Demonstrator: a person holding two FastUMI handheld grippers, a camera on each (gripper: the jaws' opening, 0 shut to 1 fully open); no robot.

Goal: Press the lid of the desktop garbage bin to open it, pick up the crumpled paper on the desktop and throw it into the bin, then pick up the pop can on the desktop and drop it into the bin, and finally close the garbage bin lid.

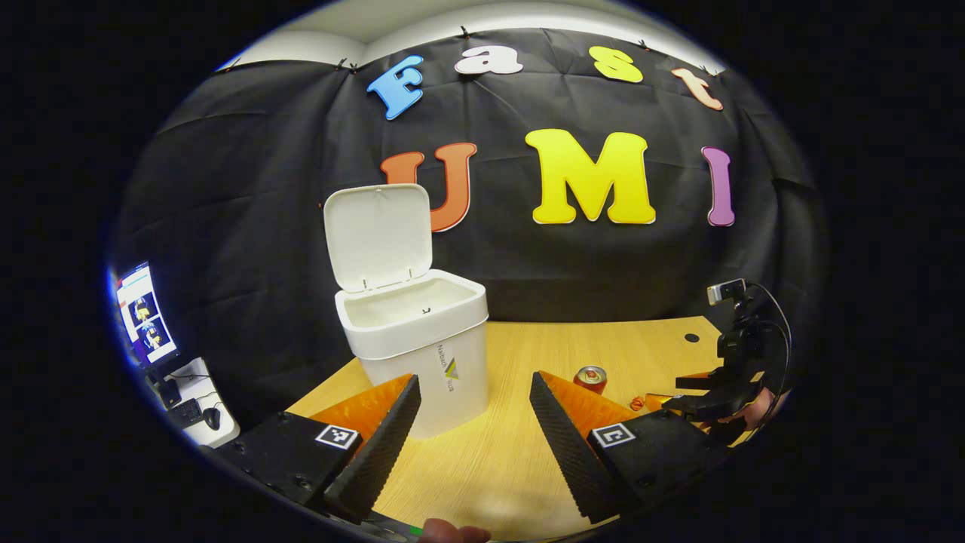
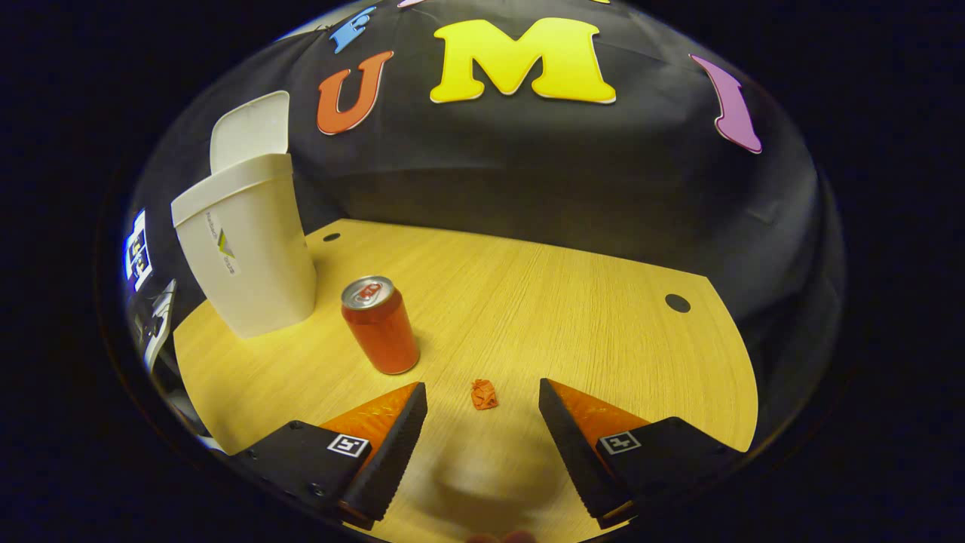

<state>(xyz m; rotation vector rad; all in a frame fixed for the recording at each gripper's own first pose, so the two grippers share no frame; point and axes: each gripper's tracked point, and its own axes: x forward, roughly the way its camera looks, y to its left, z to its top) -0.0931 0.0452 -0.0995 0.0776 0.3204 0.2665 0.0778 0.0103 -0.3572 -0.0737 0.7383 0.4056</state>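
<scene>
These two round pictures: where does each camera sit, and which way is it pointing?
Left gripper view: rides on the left hand-held gripper, facing the white bin with its lid up; its own two open fingers show below, the right hand-held gripper farther off.
Right gripper view: rides on the right hand-held gripper, looking down at the crumpled paper between its open fingers.
Shared: bin, pop can, wooden desktop.

Left gripper (image 1: 471, 411): black body blocks, square fiducial tags, ribbed fingers. Right gripper (image 2: 482, 422): same build; in left gripper view, looping black cable, small camera on top.
</scene>
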